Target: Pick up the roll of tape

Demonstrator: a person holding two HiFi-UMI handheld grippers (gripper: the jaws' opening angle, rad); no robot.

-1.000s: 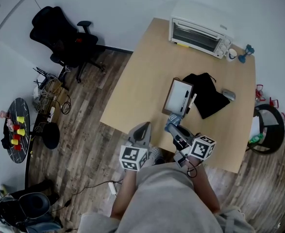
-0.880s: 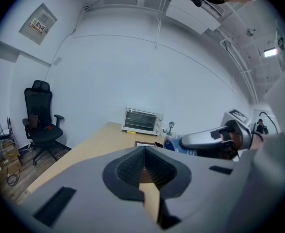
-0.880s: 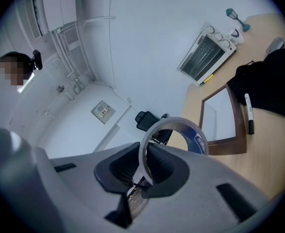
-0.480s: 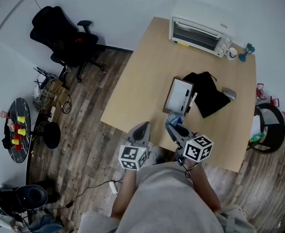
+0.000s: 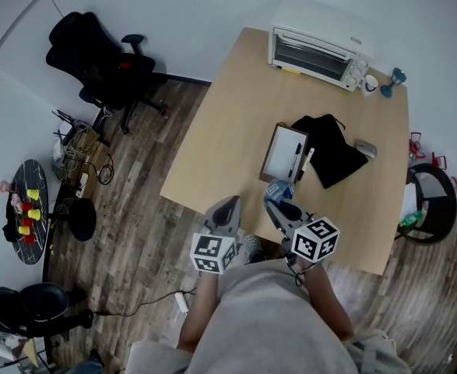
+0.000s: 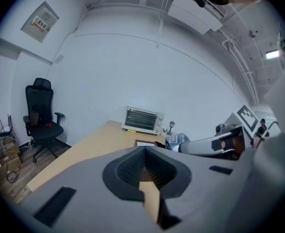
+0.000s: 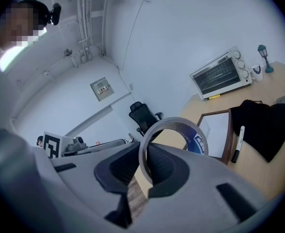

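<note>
The roll of tape (image 7: pixel 199 143), a grey ring with a blue printed core, stands upright between the jaws of my right gripper (image 7: pixel 147 166), which is shut on its rim. In the head view the tape (image 5: pixel 279 191) hangs just above the wooden table (image 5: pixel 228 131) near its front edge, at the tip of the right gripper (image 5: pixel 277 202). My left gripper (image 5: pixel 228 209) hovers at the table's front edge, left of the tape, shut and empty. The left gripper view shows its jaws (image 6: pixel 144 168) pressed together, with the tape (image 6: pixel 174 141) off to the right.
A framed whiteboard (image 5: pixel 281 150) with a black marker (image 5: pixel 297 160) lies just past the tape. Beside it are a black cloth (image 5: pixel 333 150) and a grey mouse (image 5: pixel 366 149). A toaster oven (image 5: pixel 315 53), a mug (image 5: pixel 369 86) and a small lamp (image 5: pixel 394 80) stand at the back. An office chair (image 5: pixel 96 57) stands left.
My right gripper has rolled about its own axis with the tape in it, its marker cube shifting slightly left. The left gripper has stayed put.
</note>
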